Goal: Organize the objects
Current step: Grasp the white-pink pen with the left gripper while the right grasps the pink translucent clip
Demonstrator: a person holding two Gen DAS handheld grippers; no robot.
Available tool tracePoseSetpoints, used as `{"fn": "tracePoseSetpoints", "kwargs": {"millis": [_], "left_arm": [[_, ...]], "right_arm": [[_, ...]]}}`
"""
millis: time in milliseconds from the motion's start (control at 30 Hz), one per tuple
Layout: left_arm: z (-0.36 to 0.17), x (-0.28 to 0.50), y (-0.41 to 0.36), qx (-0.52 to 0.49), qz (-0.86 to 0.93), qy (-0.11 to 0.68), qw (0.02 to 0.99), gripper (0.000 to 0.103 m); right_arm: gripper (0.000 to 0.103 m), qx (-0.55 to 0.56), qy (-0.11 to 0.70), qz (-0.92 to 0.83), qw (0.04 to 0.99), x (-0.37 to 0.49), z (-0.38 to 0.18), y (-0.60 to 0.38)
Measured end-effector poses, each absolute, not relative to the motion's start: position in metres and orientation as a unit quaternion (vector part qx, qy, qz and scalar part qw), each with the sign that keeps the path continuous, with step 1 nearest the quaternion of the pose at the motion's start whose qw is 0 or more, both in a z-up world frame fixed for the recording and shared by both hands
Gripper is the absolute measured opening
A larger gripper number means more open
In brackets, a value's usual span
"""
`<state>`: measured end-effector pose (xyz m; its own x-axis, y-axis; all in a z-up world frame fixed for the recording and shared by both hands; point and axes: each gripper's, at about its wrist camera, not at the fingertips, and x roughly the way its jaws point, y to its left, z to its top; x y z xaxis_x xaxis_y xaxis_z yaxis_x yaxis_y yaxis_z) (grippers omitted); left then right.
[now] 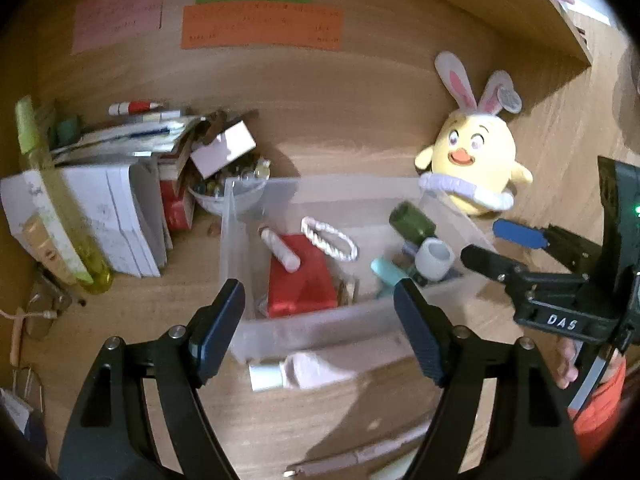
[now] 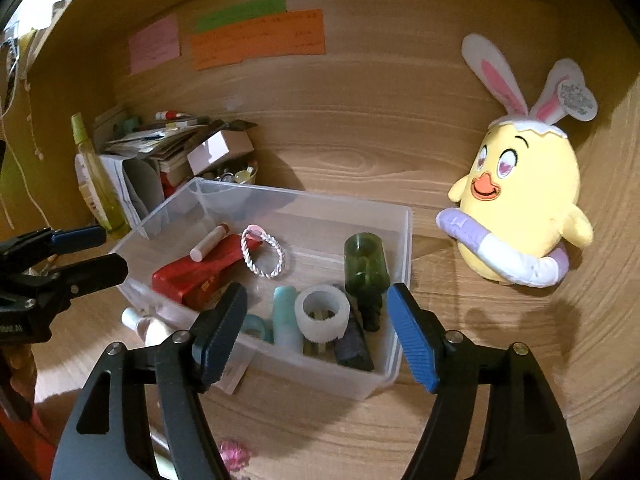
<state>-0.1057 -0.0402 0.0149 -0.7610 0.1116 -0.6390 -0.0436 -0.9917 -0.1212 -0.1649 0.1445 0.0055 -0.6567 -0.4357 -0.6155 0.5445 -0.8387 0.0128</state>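
A clear plastic bin [image 1: 320,326] [image 2: 320,374] stands on the wooden desk. Inside lie a red box [image 1: 300,280] [image 2: 192,276], a white stick [image 1: 280,250] [image 2: 208,242], a white twisted bracelet [image 1: 330,238] [image 2: 262,254], a green bottle [image 1: 412,224] [image 2: 366,264], a white tape ring [image 1: 434,258] [image 2: 322,312] and a teal tube [image 2: 286,320]. My left gripper [image 1: 316,300] [image 2: 104,250] is open over the bin's near-left wall, holding nothing. My right gripper [image 2: 316,300] [image 1: 492,246] is open above the near-right end, also empty. A white tube [image 1: 296,372] [image 2: 140,324] lies outside the front wall.
A yellow plush chick [image 1: 474,160] [image 2: 524,200] with rabbit ears leans against the back right. At the left stand a paper and book pile [image 1: 120,208], a yellow-green spray bottle [image 1: 56,200] and a bowl of small items [image 1: 232,188]. A pen [image 1: 360,460] lies in front.
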Motion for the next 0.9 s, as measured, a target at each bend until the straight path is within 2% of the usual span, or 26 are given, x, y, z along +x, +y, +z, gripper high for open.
{"fn": "tracePoseSetpoints", "kwargs": {"millis": [900], "left_arm": [[-0.057, -0.04, -0.044, -0.435, 0.896, -0.031, 0.087, 0.077]], "right_arm": [[0.067, 0.423, 0.124, -0.843, 0.308, -0.109, -0.067, 0.126]]}}
